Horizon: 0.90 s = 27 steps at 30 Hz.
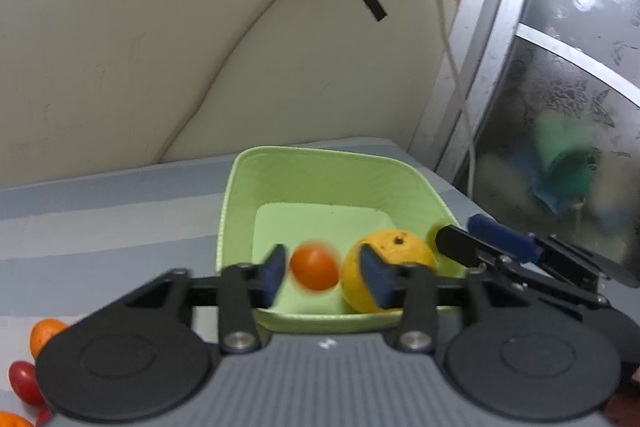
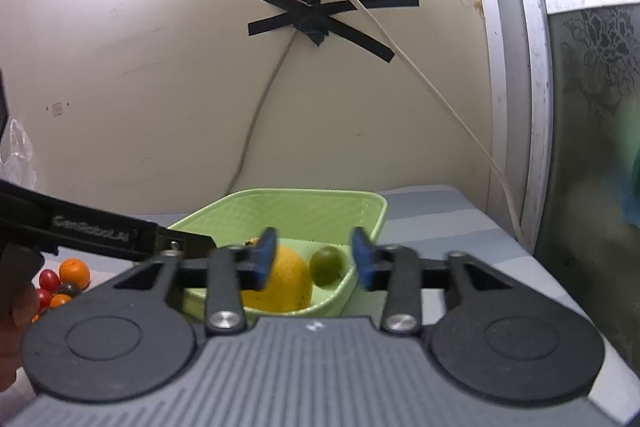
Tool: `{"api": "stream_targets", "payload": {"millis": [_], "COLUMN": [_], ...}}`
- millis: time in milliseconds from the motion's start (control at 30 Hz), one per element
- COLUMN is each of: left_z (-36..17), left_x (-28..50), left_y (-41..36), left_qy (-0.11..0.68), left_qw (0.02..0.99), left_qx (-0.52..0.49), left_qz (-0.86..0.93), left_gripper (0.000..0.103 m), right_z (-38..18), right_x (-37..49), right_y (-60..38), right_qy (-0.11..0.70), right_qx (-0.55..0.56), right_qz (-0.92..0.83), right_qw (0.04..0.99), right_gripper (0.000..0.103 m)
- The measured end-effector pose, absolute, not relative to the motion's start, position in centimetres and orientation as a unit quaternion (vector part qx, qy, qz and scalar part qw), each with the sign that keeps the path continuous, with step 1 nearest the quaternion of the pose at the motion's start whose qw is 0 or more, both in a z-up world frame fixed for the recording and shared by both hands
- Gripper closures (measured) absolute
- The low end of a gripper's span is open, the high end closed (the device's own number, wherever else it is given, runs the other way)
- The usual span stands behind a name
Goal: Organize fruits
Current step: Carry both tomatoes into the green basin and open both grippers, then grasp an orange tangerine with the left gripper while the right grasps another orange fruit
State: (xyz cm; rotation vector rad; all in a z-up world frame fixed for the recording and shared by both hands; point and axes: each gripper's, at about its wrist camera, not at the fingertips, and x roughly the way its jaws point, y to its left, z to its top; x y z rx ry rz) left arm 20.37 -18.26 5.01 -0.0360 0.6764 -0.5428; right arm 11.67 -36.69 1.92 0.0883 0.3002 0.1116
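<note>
Left wrist view looks down into a light green basket (image 1: 320, 167) that sits on a counter (image 1: 100, 211) covered in grey and pale stripes. The left gripper (image 1: 322, 277) hovers over the near rim with its blue-padded fingers (image 1: 274, 275) apart and nothing between them; a small orange fruit (image 1: 314, 267), blurred, shows in the gap, and whether it rests on the basket floor cannot be told. Just beside it lies a large yellow citrus (image 1: 396, 251). At the lower left edge, outside the basket, are another orange fruit (image 1: 44, 337) and a red cherry tomato (image 1: 24, 381).

Seen from the right wrist, the right gripper (image 2: 316, 261) also hangs over the basket (image 2: 304, 207), its fingers (image 2: 362, 263) spread and empty. Below it a small green fruit (image 2: 328, 265) lies next to the yellow citrus (image 2: 284, 283). A black cross of tape (image 2: 320, 17) is stuck on the wall behind.
</note>
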Motion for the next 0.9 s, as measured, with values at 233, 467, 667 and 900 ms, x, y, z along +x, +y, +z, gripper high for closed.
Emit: {"api": "stream_targets", "payload": {"millis": [233, 467, 667, 900], "left_z": [8.0, 8.6, 5.8, 3.3], "left_x": [17.7, 11.4, 7.5, 6.5], "left_y": [-13.5, -3.6, 3.3, 5.6], "left_qy": [0.287, 0.255, 0.289, 0.301], "left_qw": [0.918, 0.944, 0.946, 0.940], "left_qx": [-0.066, -0.064, -0.077, -0.114], "left_qz": [-0.267, -0.198, -0.125, -0.117], "left_gripper": [0.055, 0.055, 0.055, 0.055], "right_z": [2.3, 3.1, 2.9, 2.0], "right_x": [9.9, 7.9, 5.7, 4.1], "right_y": [-38.1, -37.7, -32.9, -24.3], "right_qy": [0.105, 0.101, 0.145, 0.202], "right_qx": [0.087, 0.130, 0.106, -0.018], "right_qz": [0.057, 0.102, 0.195, 0.281], "right_qw": [0.989, 0.981, 0.964, 0.938], "right_gripper": [0.052, 0.052, 0.053, 0.065]}}
